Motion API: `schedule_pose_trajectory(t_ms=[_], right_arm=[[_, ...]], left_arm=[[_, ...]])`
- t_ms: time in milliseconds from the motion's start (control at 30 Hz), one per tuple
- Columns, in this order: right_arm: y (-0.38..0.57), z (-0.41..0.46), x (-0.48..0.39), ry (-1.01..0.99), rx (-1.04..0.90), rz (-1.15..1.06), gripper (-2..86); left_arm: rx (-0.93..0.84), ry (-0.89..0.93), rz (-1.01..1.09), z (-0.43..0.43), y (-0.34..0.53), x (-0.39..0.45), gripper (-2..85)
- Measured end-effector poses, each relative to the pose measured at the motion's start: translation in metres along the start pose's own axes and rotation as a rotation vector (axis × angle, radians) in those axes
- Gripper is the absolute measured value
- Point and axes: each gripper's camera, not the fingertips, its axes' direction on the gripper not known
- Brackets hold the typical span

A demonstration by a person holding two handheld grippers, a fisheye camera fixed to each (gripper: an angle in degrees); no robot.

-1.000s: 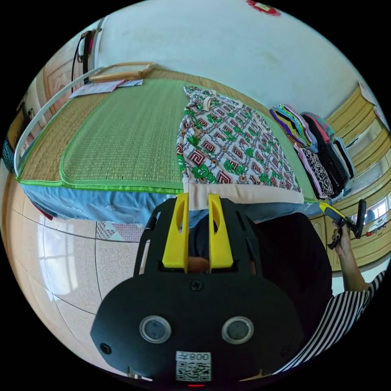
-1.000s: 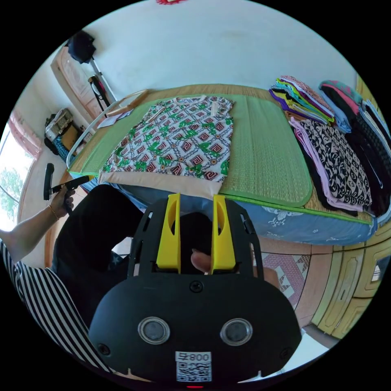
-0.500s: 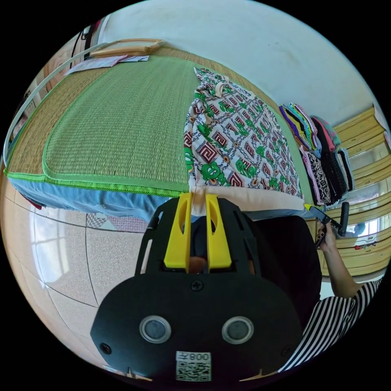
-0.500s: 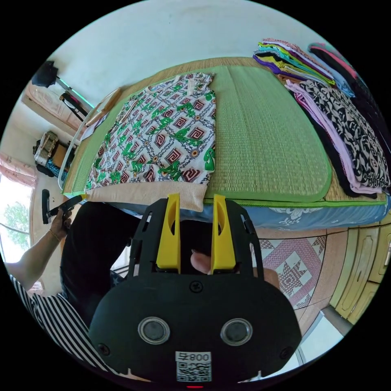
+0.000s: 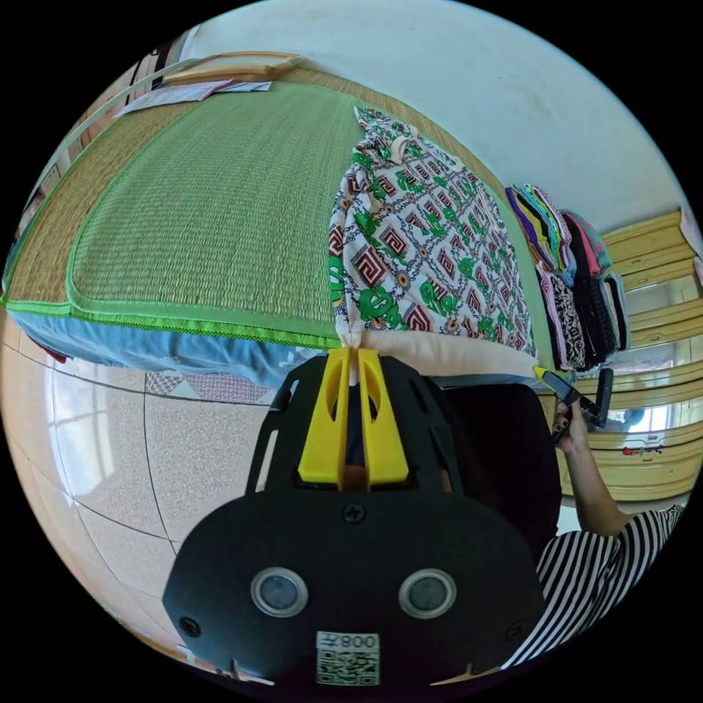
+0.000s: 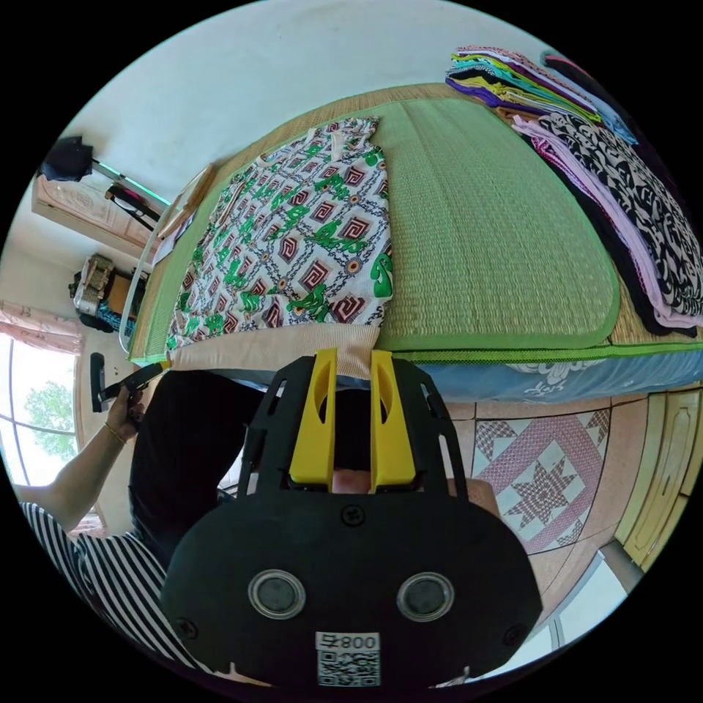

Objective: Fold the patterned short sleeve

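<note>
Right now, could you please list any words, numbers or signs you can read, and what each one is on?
Left gripper sticker: small printed code, not clearly legible.
Right gripper sticker: likewise.
Patterned short sleeve: green motifs, no legible words.
Papers on the mat: too blurred.

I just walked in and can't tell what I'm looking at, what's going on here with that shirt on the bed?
A person is starting to fold a patterned short sleeve shirt that lies flat on a green mat on the bed. The left gripper has its fingers closed on one corner of the shirt's beige hem. The right gripper has reached the opposite hem corner, with its fingers still apart around the fabric. Stacks of folded clothes sit beside the mat.
</note>
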Motion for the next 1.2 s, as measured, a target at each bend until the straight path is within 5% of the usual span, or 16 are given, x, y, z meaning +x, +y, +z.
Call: schedule_pose_trajectory(t_ms=[367,667,1200], right_arm=[[0.017,0.023,0.017,-0.036,-0.013,-0.006,8.9],[0.016,0.052,0.023,-0.014,-0.071,-0.019,8.7],[0.029,0.075,0.082,-0.288,-0.116,0.030,8.2]], left_arm=[[0.151,0.188,-0.242,-0.081,-0.008,-0.074,1.3],[0.100,0.156,-0.214,-0.107,-0.025,-0.067,1.4],[0.066,0.170,-0.191,-0.142,-0.016,-0.034,1.4]])
